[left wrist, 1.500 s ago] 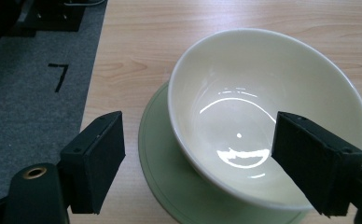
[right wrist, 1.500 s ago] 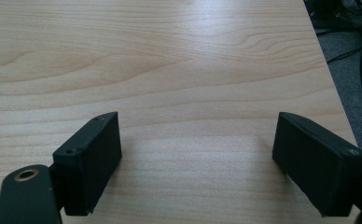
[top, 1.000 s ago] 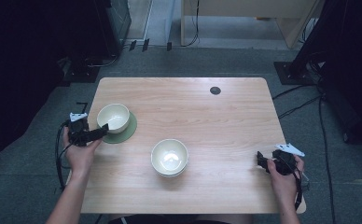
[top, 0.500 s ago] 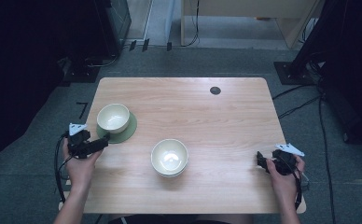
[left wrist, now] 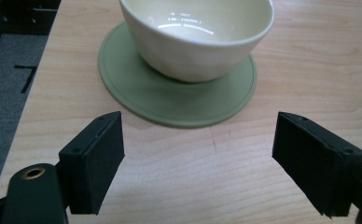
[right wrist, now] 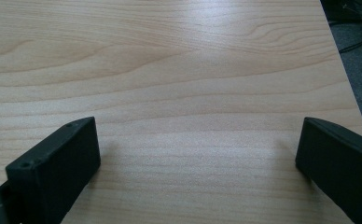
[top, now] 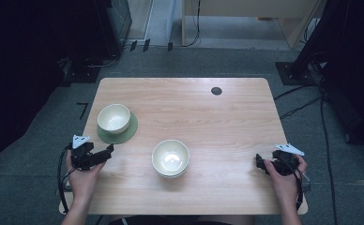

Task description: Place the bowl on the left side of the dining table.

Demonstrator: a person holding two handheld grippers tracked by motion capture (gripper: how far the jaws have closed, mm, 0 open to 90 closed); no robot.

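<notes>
The left gripper sits at the near left edge of the table, its jaws spread wide apart and gripping nothing. Straight ahead of it, just beyond the jaws, lies the green saucer, and on that saucer stands the cream bowl, upright and a little toward the saucer's far side. In the left gripper view the bowl sits nearly centred between the jaws, so a forward reach would likely meet it squarely. The right gripper rests at the near right edge, jaws likewise wide apart over bare wood, well apart from that bowl. Stacked bowls stand between the two hands, nearer the middle.
</notes>
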